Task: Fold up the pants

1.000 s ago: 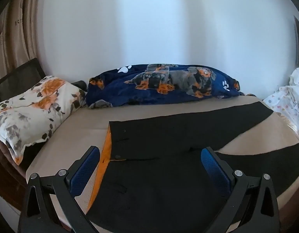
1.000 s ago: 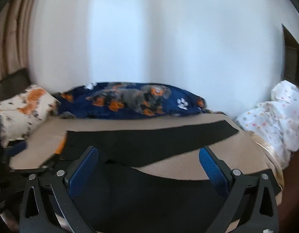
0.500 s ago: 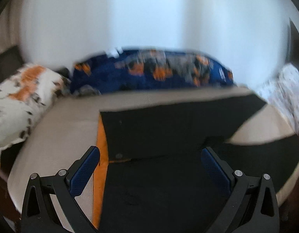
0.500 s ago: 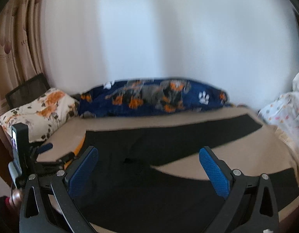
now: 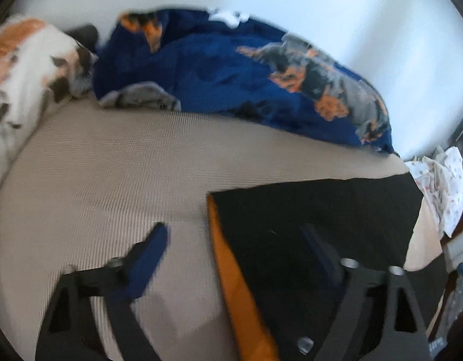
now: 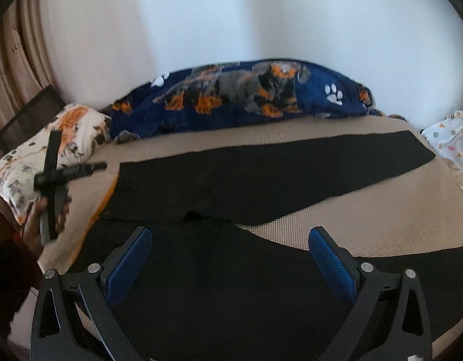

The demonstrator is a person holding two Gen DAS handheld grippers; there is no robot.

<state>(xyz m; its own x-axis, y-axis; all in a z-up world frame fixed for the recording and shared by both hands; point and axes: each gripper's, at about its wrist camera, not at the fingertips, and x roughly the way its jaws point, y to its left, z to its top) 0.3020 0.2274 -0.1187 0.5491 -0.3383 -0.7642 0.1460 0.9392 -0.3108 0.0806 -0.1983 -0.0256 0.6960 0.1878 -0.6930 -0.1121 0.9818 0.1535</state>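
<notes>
Pants (image 6: pixel 261 180) spread flat and black on the tan bed (image 6: pixel 382 219), legs splayed apart, orange waistband lining (image 5: pixel 231 270) showing. Left tongs (image 5: pixel 234 249) swung since a second ago from mid-garment to the waistband corner, spread wide, gripping nothing; probably lining up the first grasp. Right tongs (image 6: pixel 230 249) spread too, above the near leg. Beyond: dog-print blanket (image 6: pixel 246 96), floral pillow (image 6: pixel 51 150), white wall.

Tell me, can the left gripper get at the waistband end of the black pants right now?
Probably yes. The left gripper is open with its fingers straddling the pants' orange-lined waistband edge, and nothing lies on the bed between them.
</notes>
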